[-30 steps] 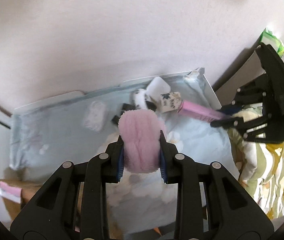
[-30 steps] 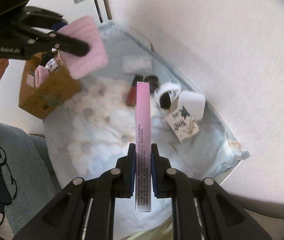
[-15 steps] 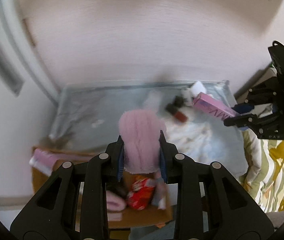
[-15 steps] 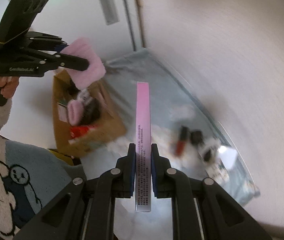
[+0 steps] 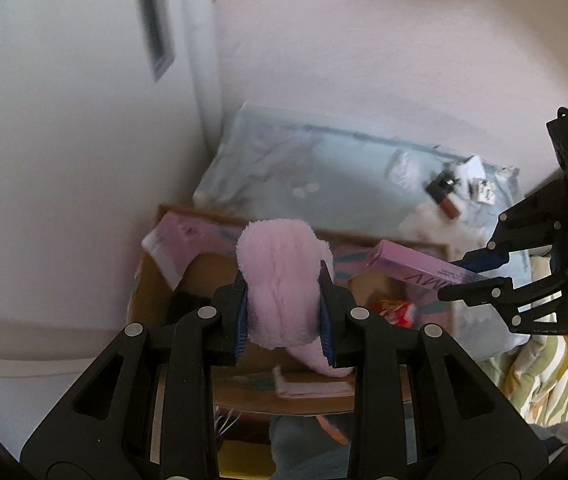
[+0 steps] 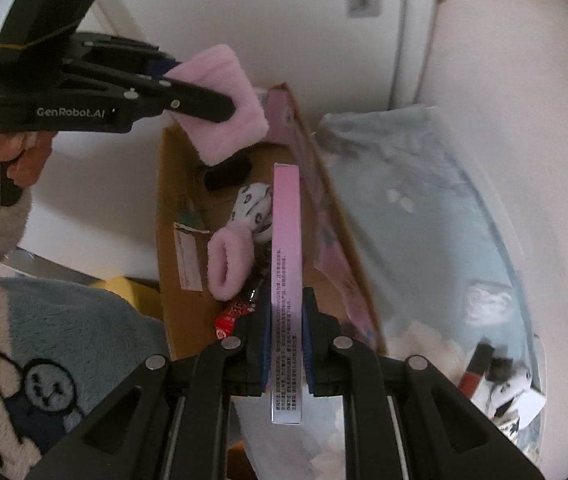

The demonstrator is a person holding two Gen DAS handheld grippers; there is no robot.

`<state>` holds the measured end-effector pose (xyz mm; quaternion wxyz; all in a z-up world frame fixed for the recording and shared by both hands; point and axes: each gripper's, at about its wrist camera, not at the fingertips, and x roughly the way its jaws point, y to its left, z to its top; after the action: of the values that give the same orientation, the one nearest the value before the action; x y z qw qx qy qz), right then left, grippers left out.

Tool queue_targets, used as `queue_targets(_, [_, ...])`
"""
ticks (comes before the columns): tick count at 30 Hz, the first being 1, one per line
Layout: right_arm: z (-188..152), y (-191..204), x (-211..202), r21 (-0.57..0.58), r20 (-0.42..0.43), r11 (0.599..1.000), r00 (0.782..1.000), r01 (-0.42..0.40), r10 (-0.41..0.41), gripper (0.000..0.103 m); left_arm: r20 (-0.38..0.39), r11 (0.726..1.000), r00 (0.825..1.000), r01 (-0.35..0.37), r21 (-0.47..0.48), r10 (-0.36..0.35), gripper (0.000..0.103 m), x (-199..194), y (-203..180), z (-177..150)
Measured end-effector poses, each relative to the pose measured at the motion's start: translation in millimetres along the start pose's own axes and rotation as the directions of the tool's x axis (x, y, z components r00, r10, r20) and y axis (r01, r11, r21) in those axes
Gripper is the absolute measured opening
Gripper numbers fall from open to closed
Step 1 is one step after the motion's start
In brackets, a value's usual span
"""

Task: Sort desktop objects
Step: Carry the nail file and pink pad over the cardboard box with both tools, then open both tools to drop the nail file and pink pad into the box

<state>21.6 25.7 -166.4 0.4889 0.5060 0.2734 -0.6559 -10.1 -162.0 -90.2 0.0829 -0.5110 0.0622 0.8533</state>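
My left gripper (image 5: 282, 286) is shut on a fluffy pink cloth (image 5: 281, 276) and holds it above an open cardboard box (image 5: 151, 280). The same cloth (image 6: 223, 100) shows in the right wrist view over the box (image 6: 171, 216). My right gripper (image 6: 286, 312) is shut on a long pink carton (image 6: 286, 248), held over the box's right side; the carton (image 5: 416, 270) also shows in the left wrist view. The box holds a pink fluffy band (image 6: 229, 260), a spotted white item (image 6: 251, 208) and a red packet (image 6: 231, 316).
A light blue cloth (image 5: 324, 168) covers the table beside the box against the white wall. A red-brown tube (image 6: 474, 368), a dark item and white packets (image 6: 520, 400) lie at its far end. A patterned blanket (image 5: 544, 376) is at the right.
Both grippers have swung left from over the table to above the cardboard box, still holding the pink cloth and the pink carton.
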Motion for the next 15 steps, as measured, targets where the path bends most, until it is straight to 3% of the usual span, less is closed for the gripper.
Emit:
queue_targets(4, [13,4,21,0.003,-0.03,1.0,1.0,-0.002,0.002,0.013,-0.057,1.0,0.998,-0.004,-0.019,0.003,0.025,24,17,-16])
queue_targets(15, [19,10,42,0.022,-0.069,1.0,0.998,-0.002,0.003,0.013,-0.082,1.0,0.996,-0.017,-0.002,0.017,0.025,35,32,-30])
